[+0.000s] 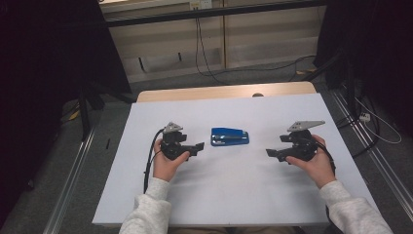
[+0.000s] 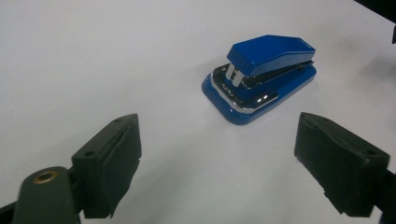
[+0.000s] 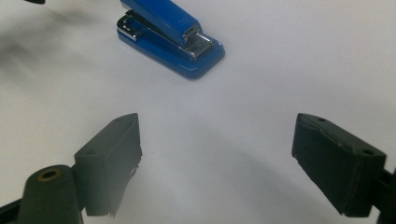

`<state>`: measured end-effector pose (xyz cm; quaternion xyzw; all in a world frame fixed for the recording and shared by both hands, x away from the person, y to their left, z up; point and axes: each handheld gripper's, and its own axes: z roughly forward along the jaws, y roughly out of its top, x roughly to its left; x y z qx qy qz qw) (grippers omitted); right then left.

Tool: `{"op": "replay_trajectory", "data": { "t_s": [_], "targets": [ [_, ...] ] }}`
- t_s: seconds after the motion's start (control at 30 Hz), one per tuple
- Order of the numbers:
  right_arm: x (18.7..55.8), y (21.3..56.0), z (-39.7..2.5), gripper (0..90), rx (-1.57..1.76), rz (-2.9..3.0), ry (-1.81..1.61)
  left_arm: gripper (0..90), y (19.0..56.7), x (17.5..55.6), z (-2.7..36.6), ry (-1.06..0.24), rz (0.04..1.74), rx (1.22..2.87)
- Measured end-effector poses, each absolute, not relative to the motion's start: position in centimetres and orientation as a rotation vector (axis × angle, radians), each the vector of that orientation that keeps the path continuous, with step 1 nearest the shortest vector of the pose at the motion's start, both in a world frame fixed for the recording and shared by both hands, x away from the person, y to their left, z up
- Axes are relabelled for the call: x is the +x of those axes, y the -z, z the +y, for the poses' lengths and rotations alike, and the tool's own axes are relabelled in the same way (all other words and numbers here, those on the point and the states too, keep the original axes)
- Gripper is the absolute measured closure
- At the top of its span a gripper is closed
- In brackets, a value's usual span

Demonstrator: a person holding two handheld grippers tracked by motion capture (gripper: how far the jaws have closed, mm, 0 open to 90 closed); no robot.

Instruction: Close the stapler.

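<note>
Blue stapler (image 1: 230, 137) lies mid-worktop (image 1: 219, 195) between the left gripper (image 1: 197, 146) and right gripper (image 1: 271, 152), both with jaws spread and holding nothing. Its smooth top could slip, or a pinch might fire a staple.

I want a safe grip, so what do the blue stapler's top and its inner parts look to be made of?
The stapler: its blue cover and base look like glossy plastic or painted metal, smooth with soft highlights. The inner magazine looks like chromed metal, bright and mirror-like.
</note>
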<state>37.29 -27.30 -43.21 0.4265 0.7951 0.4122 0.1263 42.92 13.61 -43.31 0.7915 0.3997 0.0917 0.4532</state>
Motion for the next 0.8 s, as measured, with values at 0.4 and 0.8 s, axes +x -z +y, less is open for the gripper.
{"op": "replay_trajectory", "data": {
  "t_s": [0.4, 0.8],
  "targets": [
    [35.0, 43.0, -27.8, 13.6, 1.239, 2.333, -1.197, 10.2, 42.5, 41.3, 16.3, -0.270, 0.991, 1.944],
    [33.0, 42.7, -28.3, 12.8, 1.211, 2.351, -1.188, 9.4, 41.9, 39.8, 18.6, -0.298, 0.993, 1.909]
  ]
}}
